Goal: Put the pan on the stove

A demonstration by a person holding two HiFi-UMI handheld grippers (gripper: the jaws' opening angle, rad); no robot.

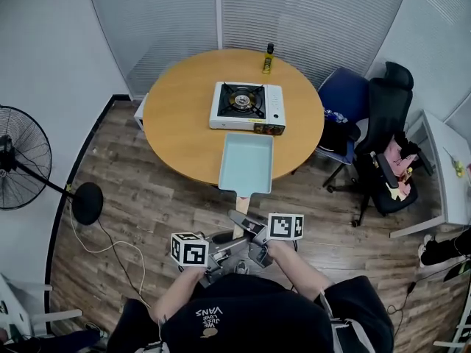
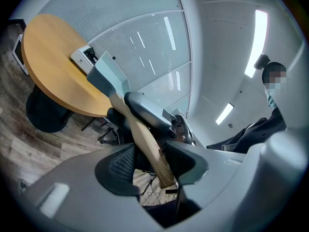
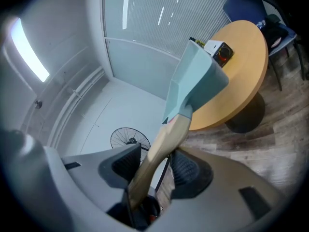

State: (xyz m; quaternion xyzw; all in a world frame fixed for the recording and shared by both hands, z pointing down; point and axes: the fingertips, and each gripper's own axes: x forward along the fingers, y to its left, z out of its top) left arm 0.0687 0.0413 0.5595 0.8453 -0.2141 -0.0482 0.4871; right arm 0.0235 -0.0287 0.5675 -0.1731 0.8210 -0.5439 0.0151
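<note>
A pale teal rectangular pan [image 1: 246,162] with a wooden handle [image 1: 238,225] hangs over the near edge of the round wooden table [image 1: 176,127]. It sits just in front of the white portable gas stove [image 1: 246,107], whose burner is bare. My left gripper [image 1: 229,247] and right gripper [image 1: 249,226] are both shut on the handle, right ahead of left. In the left gripper view the handle [image 2: 145,139] crosses between the pads of the left gripper [image 2: 157,161]. In the right gripper view the right gripper [image 3: 152,166] clamps the handle [image 3: 161,146] below the pan [image 3: 195,79].
A yellow bottle [image 1: 268,59] stands behind the stove. A floor fan [image 1: 22,168] is at the left, with a cable on the wood floor. A blue chair [image 1: 346,98] and a black office chair [image 1: 386,123] crowd the table's right side. A white desk [image 1: 449,164] is beyond.
</note>
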